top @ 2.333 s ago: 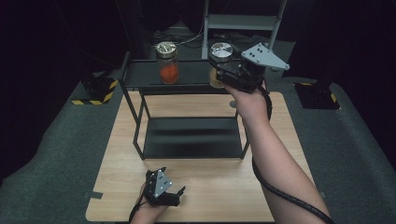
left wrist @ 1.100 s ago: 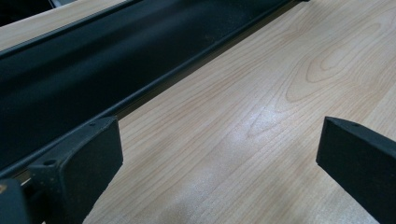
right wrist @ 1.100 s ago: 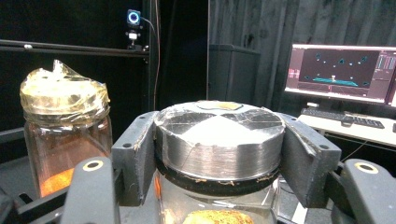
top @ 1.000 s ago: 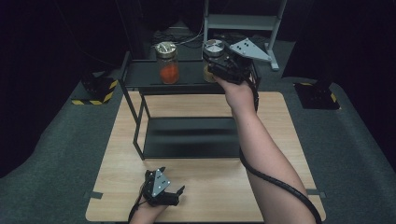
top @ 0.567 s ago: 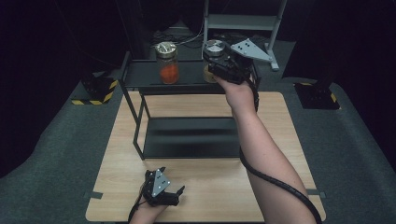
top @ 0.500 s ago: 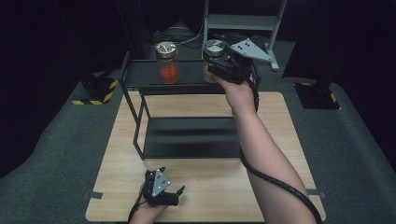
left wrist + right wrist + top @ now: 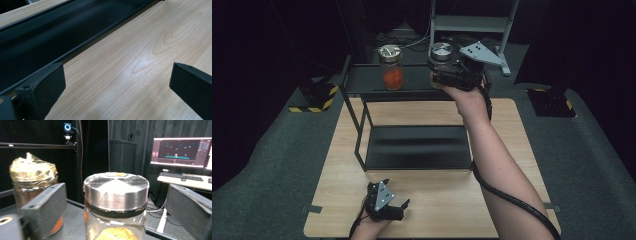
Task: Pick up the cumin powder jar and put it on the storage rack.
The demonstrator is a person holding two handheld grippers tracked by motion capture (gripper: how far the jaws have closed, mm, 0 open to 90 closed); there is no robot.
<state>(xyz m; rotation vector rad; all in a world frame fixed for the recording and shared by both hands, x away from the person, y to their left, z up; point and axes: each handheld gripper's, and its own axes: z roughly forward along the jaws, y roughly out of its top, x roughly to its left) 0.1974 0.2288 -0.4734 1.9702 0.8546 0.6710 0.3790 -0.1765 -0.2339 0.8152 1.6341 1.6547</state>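
Our left tongs (image 7: 399, 207) rest on the table (image 7: 512, 130) at the near edge, jaws apart and empty. On the top shelf (image 7: 362, 82) of the black rack, an orange-filled jar (image 7: 391, 67) stands left of the silver-lidded jar (image 7: 115, 205), which we have set down there: the right tongs (image 7: 117, 202) have just been opening, and their pads flank it without pressing. Next, we judge, comes drawing straight back, mindful of the neighbouring jar close alongside.

- a rack (image 7: 412, 87) stands on the far half of the table (image 7: 512, 130).
- two jars on its top shelf: one left (image 7: 390, 66), one right (image 7: 441, 52).
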